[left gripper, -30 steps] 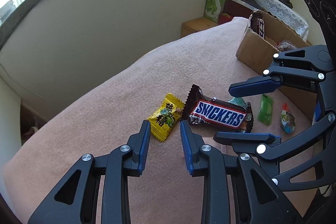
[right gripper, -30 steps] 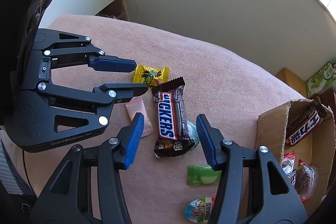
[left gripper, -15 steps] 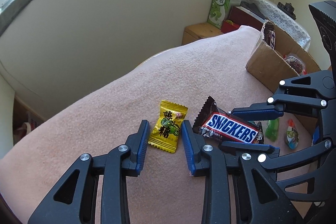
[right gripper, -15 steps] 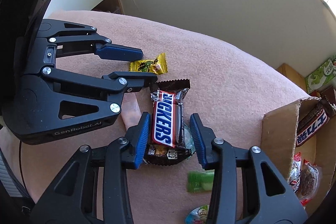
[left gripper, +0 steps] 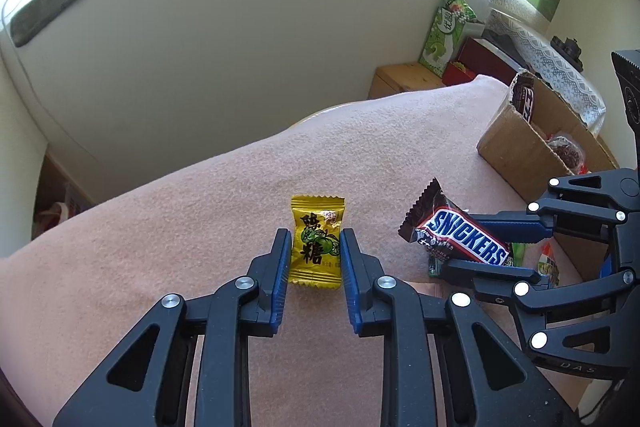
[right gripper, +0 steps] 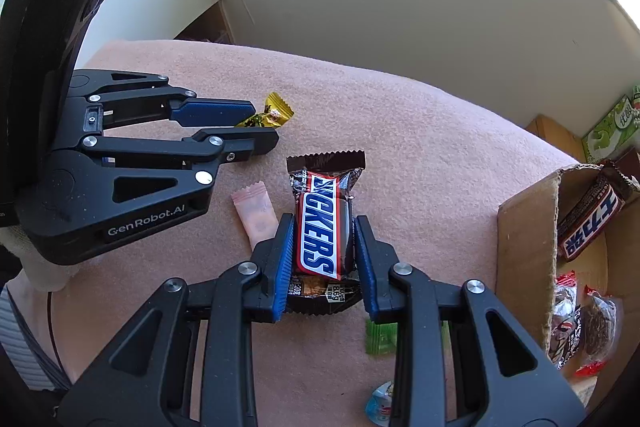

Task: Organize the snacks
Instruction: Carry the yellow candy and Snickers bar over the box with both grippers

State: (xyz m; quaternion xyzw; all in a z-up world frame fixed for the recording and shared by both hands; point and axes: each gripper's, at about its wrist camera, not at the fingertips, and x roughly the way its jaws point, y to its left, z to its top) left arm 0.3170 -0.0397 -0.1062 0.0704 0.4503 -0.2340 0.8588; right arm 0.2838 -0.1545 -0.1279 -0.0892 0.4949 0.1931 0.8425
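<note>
A yellow candy (left gripper: 317, 243) lies on the pink blanket (left gripper: 200, 227), between the fingers of my left gripper (left gripper: 314, 247), which straddles it with the pads close to or touching its sides. It also shows in the right wrist view (right gripper: 269, 115). My right gripper (right gripper: 324, 231) is shut on a Snickers bar (right gripper: 322, 223), also seen in the left wrist view (left gripper: 460, 239), with its far end tilted up. A cardboard box (right gripper: 524, 251) with snacks inside stands at the right.
A pink sachet (right gripper: 256, 215) lies left of the Snickers. A green candy (right gripper: 380, 337) and a small round packet (right gripper: 380, 403) lie under my right gripper. A green carton (left gripper: 446, 31) stands on furniture beyond the blanket.
My left gripper moved forward until the yellow candy sits between its fingers. My right gripper closed on the Snickers bar and tipped its end up.
</note>
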